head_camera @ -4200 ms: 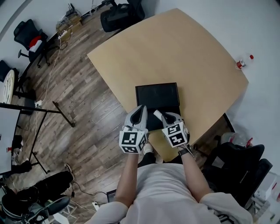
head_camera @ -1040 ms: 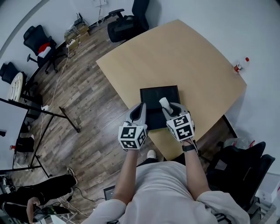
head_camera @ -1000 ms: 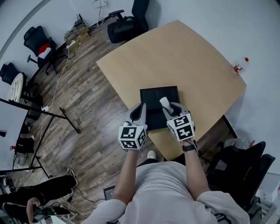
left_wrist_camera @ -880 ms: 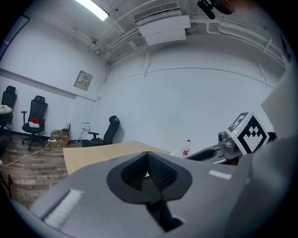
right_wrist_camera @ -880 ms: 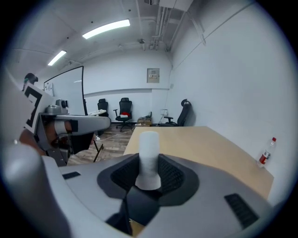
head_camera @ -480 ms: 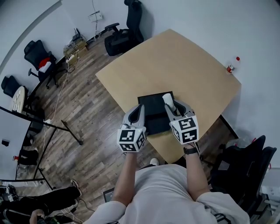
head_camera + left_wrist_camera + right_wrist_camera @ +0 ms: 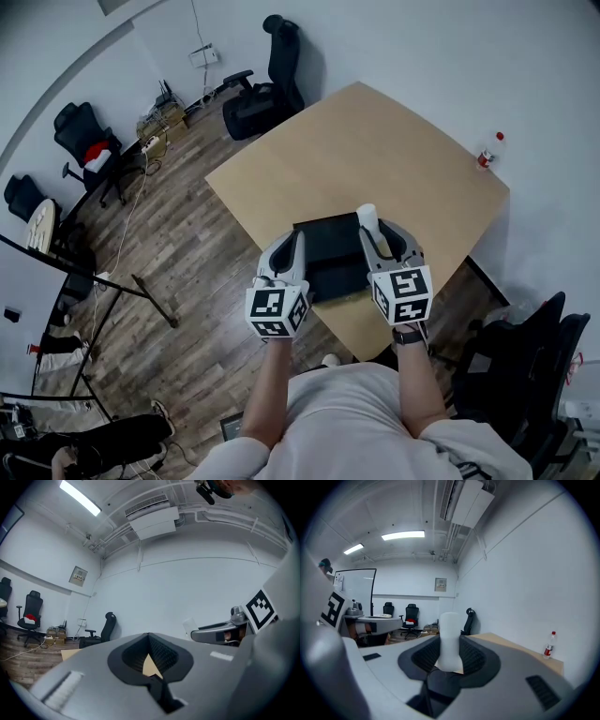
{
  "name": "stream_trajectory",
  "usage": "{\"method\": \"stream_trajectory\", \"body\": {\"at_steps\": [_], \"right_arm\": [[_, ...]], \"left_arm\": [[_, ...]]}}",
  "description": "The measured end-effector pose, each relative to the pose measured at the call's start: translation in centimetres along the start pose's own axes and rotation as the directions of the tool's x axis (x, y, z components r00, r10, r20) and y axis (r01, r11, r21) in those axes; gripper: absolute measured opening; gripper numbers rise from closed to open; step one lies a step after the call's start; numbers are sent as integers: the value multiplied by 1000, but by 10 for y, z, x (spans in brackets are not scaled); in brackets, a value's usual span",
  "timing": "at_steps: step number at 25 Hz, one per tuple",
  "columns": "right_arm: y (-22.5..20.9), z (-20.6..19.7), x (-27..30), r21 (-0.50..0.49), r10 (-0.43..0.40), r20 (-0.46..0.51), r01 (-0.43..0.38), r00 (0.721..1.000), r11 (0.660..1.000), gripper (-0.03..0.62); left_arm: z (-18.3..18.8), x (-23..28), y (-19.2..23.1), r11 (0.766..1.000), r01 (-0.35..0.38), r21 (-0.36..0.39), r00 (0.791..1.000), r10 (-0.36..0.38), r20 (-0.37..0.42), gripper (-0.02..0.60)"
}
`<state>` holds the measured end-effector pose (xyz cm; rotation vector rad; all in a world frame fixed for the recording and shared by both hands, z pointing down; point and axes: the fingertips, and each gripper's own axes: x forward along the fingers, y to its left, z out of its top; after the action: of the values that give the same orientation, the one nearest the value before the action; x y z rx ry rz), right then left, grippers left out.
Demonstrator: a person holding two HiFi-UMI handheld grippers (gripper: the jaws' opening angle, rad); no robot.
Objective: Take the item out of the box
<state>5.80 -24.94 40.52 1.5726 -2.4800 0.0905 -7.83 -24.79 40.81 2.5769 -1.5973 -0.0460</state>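
A pale wooden tabletop (image 7: 403,131) stands on a plank floor in a white-walled office. Nearest, at its near edge, the left gripper (image 7: 296,240) hovers at the left side of the black box (image 7: 328,248). Its jaws are closed with nothing between them, and whether it touches the box is hard to tell from above. On the right side, the right gripper (image 7: 373,232) has its jaws clamped on the item (image 7: 450,639), a white, roughly cylindrical piece standing upright, apparently above the box's far right corner. The step in hand looks like the lift-out, nearly done. The next move probably calls for carrying the item sideways to bare tabletop, keeping it upright, then releasing. Farther off stand a bottle (image 7: 487,150) and office chairs (image 7: 279,56).
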Motion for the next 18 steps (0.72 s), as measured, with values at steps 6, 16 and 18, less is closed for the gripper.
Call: {"method": "stream_trajectory", "body": {"at_steps": [6,16,18], "right_arm": [[-3,18,-11,-3,-35,69,36,997,999,132],[0,25,-16,-48,-69,98,74,993,996,132],[4,26,-15,-57,-67,94,72,993,996,132]], "left_arm": [[15,-5,3,1000,-15,17,999,14,45,6],[29,-7,-3,999,-9,37,997,6,76,6],[29,-8,-1,999,-10,37,997,7,78,6]]}}
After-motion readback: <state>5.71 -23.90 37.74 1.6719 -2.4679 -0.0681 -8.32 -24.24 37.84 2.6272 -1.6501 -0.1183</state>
